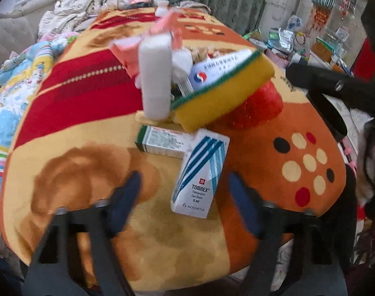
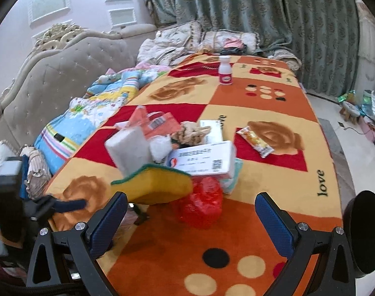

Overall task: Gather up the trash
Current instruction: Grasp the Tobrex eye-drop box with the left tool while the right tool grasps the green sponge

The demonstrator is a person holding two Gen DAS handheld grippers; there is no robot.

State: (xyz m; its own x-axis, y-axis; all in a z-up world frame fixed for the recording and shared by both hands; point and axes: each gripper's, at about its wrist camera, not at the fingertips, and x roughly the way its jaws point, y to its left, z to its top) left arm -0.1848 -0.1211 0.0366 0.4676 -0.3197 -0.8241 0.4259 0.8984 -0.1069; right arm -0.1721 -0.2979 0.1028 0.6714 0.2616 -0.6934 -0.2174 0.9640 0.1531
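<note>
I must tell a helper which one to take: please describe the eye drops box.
On the patterned blanket, a trash pile surrounds a yellow sponge. The Tobrex box lies nearest the left gripper: white, blue diagonal stripes, unlike the green-ended box behind.

A bench under an orange, red and yellow patterned blanket carries it all. Mid-surface sits a heap: red bag, Tobrex box, green-edged box. Apart lie a snack packet and, far back, a white bottle, upright.
</note>
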